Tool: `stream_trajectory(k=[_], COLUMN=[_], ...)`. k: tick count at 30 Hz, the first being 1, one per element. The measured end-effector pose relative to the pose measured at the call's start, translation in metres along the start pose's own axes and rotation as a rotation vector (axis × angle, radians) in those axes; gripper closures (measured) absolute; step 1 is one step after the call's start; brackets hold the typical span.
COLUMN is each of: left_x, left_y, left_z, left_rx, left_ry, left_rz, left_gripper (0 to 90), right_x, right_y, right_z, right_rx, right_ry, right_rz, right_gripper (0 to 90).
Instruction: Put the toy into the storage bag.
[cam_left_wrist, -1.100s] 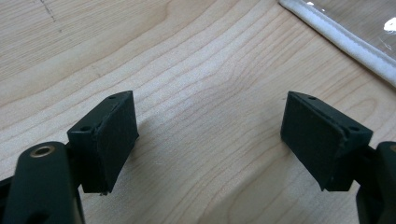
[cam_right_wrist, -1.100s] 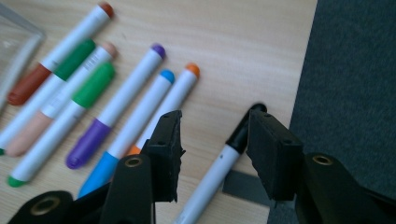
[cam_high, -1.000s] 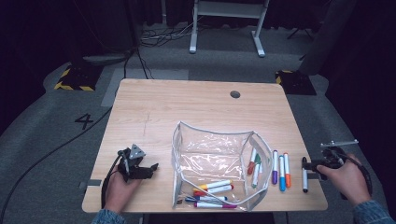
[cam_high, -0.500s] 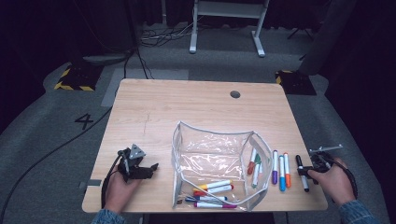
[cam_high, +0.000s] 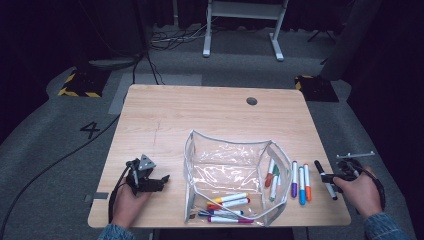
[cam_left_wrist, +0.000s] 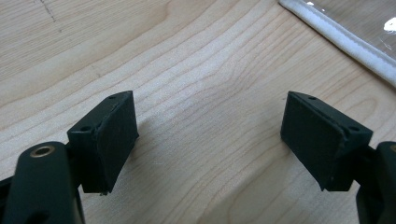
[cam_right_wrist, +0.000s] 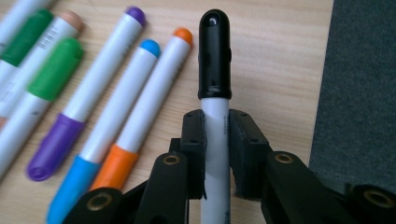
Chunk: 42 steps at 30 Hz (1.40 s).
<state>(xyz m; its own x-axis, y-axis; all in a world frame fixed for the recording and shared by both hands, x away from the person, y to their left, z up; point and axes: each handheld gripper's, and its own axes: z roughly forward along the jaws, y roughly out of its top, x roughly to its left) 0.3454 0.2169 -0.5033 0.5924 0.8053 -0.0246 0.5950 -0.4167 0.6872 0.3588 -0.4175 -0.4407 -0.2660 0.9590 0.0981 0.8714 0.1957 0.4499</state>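
Note:
A black-capped marker (cam_right_wrist: 215, 51) with a white barrel sits between the jaws of my right gripper (cam_right_wrist: 215, 140), which is shut on the barrel. In the high view that black marker (cam_high: 324, 176) lies at the table's right edge, with the right gripper (cam_high: 334, 178) on it. Purple (cam_right_wrist: 93, 93), blue (cam_right_wrist: 114, 126) and orange (cam_right_wrist: 152, 100) markers lie side by side just left of it. A clear pouch (cam_high: 227, 167) stands open mid-table with several markers inside. My left gripper (cam_left_wrist: 210, 140) is open over bare wood, and in the high view the left gripper (cam_high: 161, 181) rests left of the pouch.
The pouch's white zip edge (cam_left_wrist: 341, 32) crosses the far right corner of the left gripper view. Green markers (cam_right_wrist: 42, 79) lie beyond the purple one. Grey floor (cam_right_wrist: 359, 84) drops off right of the table edge. A round cable hole (cam_high: 251, 101) marks the far table.
My right hand has moved left from beyond the table edge, and its gripper now clamps the black marker. The left gripper has stayed put.

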Motion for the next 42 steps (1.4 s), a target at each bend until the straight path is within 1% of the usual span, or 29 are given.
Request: stream_trajectory(k=[5,9,16,19,22,28,31,32,34,36,40,42], left_x=[0.0,0.0,0.0,0.0,0.0,0.0,0.0,0.0,0.0,0.0,0.0,0.0], left_y=[0.0,0.0,0.0,0.0,0.0,0.0,0.0,0.0,0.0,0.0,0.0,0.0], left_z=[0.0,0.0,0.0,0.0,0.0,0.0,0.0,0.0,0.0,0.0,0.0,0.0], left_rx=[-0.001,-0.001,-0.002,-0.003,-0.002,0.0,0.0,-0.002,0.001,0.0,0.0,-0.001], left_ry=[0.0,0.0,0.003,0.004,0.004,0.001,0.001,0.0,0.001,0.001,0.001,0.001], left_rz=[0.001,0.002,-0.004,-0.004,-0.004,-0.005,-0.007,-0.006,-0.006,-0.007,-0.006,-0.008], left_gripper=[18.9,18.9,18.9,18.9,18.9,18.8,18.7,18.7,18.7,18.7,18.7,18.7], right_x=[0.009,0.021,0.047,0.058,0.069,0.087,0.098,0.103,0.114,0.123,0.145,0.154], right_y=[0.007,0.015,0.028,0.034,0.04,0.048,0.053,0.055,0.059,0.063,0.072,0.075], right_z=[-0.024,-0.047,-0.081,-0.093,-0.103,-0.12,-0.13,-0.133,-0.139,-0.143,-0.148,-0.15], right_rx=[-0.052,-0.095,-0.162,-0.172,-0.181,-0.199,-0.21,-0.214,-0.22,-0.222,-0.219,-0.217], right_ry=[0.058,0.109,0.193,0.223,0.244,0.275,0.297,0.306,0.331,0.349,0.396,0.408], right_rz=[-0.041,-0.08,-0.175,-0.21,-0.249,-0.304,-0.343,-0.351,-0.387,-0.411,-0.475,-0.499], right_gripper=[77.0,77.0,77.0,77.0,77.0,77.0,77.0,77.0,77.0,77.0,77.0,77.0])
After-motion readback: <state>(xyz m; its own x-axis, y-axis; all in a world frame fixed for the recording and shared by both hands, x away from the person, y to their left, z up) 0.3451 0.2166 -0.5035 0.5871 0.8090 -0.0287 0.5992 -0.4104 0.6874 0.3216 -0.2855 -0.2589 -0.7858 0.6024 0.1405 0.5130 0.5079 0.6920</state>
